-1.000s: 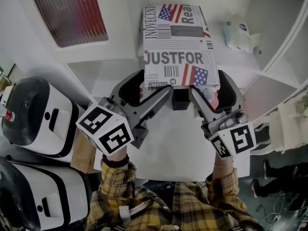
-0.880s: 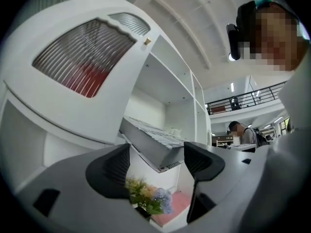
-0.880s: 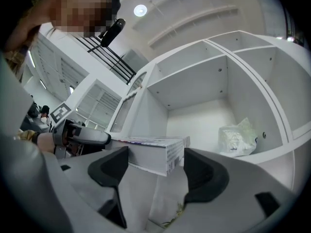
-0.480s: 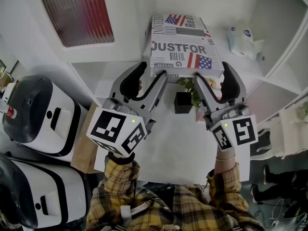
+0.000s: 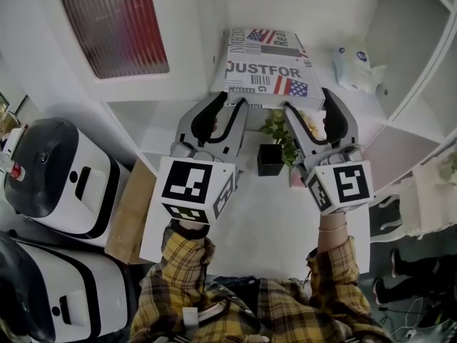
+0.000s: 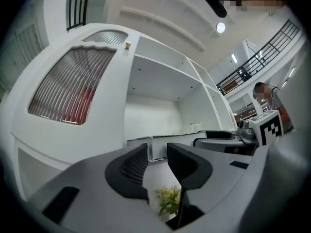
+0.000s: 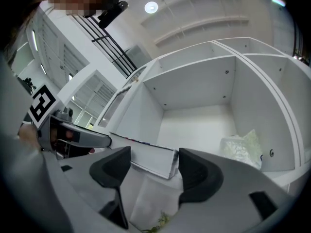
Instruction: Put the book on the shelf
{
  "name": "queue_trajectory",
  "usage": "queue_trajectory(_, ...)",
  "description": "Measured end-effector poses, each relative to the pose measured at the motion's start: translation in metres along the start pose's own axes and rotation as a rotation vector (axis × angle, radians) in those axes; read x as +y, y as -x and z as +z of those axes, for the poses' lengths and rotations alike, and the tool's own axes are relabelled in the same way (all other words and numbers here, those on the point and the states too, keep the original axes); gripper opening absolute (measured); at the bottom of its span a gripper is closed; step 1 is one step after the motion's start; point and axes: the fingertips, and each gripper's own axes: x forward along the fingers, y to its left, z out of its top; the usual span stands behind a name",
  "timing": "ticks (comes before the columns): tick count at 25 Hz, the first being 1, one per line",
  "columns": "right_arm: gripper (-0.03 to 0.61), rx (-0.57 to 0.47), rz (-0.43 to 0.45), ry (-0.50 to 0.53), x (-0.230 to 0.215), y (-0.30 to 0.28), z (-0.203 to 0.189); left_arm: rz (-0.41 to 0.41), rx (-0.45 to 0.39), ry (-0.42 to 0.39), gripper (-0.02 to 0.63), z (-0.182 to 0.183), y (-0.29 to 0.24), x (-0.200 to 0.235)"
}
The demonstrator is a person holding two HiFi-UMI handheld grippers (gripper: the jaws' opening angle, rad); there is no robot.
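Observation:
The book (image 5: 265,66), its cover printed with flags and "JUSTFOR", lies flat in a white shelf compartment (image 5: 178,109). My left gripper (image 5: 227,107) is at the book's near-left corner. Its jaws stand a narrow gap apart, and the book (image 6: 156,148) shows just past their tips with nothing between them. My right gripper (image 5: 308,106) is at the near-right corner. That corner of the book (image 7: 150,159) lies between its wide-set jaws, against the right one.
A white plush-like item (image 5: 357,56) sits in the compartment to the right. A small potted plant (image 5: 275,145) stands below the grippers. Two white machines (image 5: 50,170) are at the left, and a red louvred panel (image 5: 114,23) is at the upper left.
Both grippers have carried the book forward and into the compartment. The left jaws have drawn much closer together and the book's corner is no longer between them.

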Motion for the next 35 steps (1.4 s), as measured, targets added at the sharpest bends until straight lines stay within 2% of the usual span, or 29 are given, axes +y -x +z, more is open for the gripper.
queue_trajectory(9,0.316,0.025,-0.054,0.024,-0.003,-0.004,-0.008,0.003,-0.008,0.014,0.140,-0.007,-0.009,0.006)
queue_trajectory(19,0.310,0.055,-0.034,0.004,-0.003,-0.003,-0.010,-0.008,-0.008,0.014,0.140,-0.008,-0.010,0.006)
queue_trajectory(24,0.311,0.030,-0.026,-0.026,-0.002,0.013,-0.005,-0.021,-0.002,0.026,0.141,-0.008,0.000,0.006)
queue_trajectory(26,0.311,0.000,-0.010,-0.037,0.001,0.021,0.003,-0.041,-0.005,0.028,0.143,-0.006,0.006,0.002)
queue_trajectory(31,0.310,-0.073,0.043,-0.103,0.014,0.050,0.023,-0.133,-0.012,0.069,0.198,-0.001,0.022,-0.017)
queue_trajectory(35,0.310,-0.066,0.125,-0.153,0.039,0.069,0.028,-0.191,-0.025,0.076,0.216,0.002,0.042,-0.035)
